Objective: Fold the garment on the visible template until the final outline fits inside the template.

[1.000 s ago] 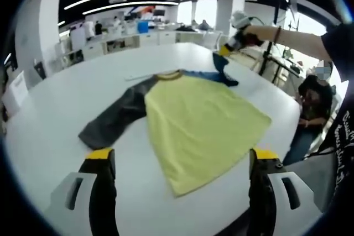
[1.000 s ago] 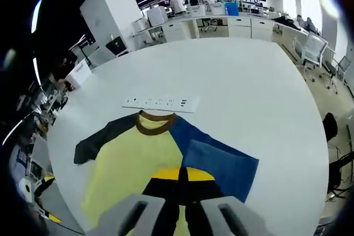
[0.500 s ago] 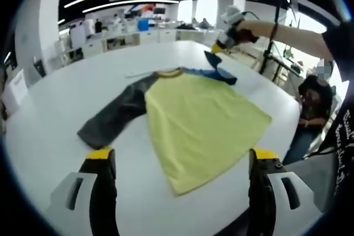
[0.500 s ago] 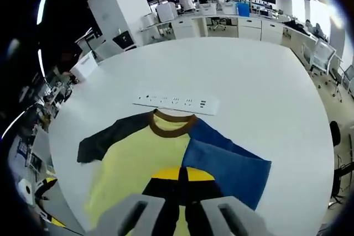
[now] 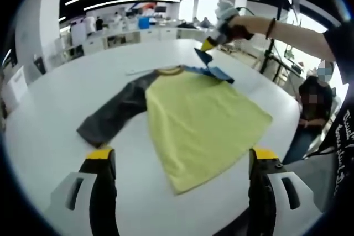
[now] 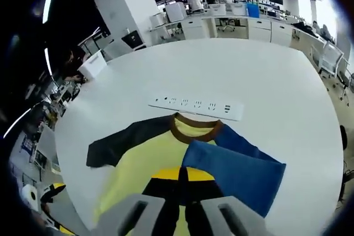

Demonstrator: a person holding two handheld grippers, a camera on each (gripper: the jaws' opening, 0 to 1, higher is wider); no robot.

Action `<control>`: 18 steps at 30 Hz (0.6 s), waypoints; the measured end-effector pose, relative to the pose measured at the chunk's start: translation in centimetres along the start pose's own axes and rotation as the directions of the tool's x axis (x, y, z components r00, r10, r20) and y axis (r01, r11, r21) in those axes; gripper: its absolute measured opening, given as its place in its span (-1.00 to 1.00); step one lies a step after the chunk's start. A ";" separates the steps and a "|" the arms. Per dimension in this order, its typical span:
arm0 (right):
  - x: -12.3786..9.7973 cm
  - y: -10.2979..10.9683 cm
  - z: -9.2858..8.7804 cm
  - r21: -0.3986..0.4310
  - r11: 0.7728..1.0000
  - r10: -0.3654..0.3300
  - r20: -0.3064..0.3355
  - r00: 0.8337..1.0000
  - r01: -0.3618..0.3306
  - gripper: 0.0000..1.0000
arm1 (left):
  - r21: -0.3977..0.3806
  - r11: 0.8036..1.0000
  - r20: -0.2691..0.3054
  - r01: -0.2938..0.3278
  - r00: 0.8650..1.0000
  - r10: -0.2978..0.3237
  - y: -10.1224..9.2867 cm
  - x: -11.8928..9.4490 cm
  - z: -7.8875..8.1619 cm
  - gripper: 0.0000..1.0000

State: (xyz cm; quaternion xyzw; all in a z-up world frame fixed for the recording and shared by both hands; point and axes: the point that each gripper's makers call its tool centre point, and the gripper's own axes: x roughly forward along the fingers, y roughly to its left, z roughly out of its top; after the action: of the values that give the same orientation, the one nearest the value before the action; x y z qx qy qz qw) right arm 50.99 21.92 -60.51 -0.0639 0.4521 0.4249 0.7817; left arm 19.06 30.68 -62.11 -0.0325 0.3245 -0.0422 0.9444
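On the white table (image 5: 50,131) in my left gripper view the shirt (image 5: 204,120) lies spread flat, its yellow body just beyond my left gripper (image 5: 182,161), whose two yellow-tipped jaws stand wide apart and hold nothing. The grey sleeve (image 5: 113,115) stretches from the shirt's shoulder toward the left jaw. At the far side of the shirt, past its brown collar (image 5: 168,72), my right gripper (image 5: 206,47) pinches the blue sleeve (image 5: 213,70) and lifts its end off the table, folding it back over the shirt. A white power strip (image 5: 138,71) lies just behind the collar.

In my right gripper view, the same shirt (image 6: 141,164) lies below me, with the collar (image 6: 193,128) near the middle and the power strip (image 6: 198,106) just beyond it on the table (image 6: 265,81). My right gripper (image 6: 181,176) is clenched on the blue sleeve (image 6: 235,172), which is doubled over beside the collar. The grey sleeve (image 6: 124,141) runs away from the collar on the opposite side, flat on the table. Desks and cabinets stand well behind the table.
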 end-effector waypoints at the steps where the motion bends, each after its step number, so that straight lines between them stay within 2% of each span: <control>1: 0.1 0.3 0.1 0.000 1.000 0.006 0.003 1.000 -0.006 -1.00 | 0.000 1.000 -0.001 0.000 1.000 0.000 0.0 0.0 0.0 0.94; 18: 2.4 4.8 0.7 -0.038 0.998 0.052 -0.006 0.999 -0.052 -1.00 | -0.007 1.000 -0.008 -0.004 1.000 0.004 0.3 0.1 -0.3 0.94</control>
State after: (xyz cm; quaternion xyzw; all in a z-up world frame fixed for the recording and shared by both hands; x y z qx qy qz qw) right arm 48.56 26.71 -60.53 -0.0680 0.4475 0.4534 0.7679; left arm 19.01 30.95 -62.46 -0.0351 0.3285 -0.0394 0.9430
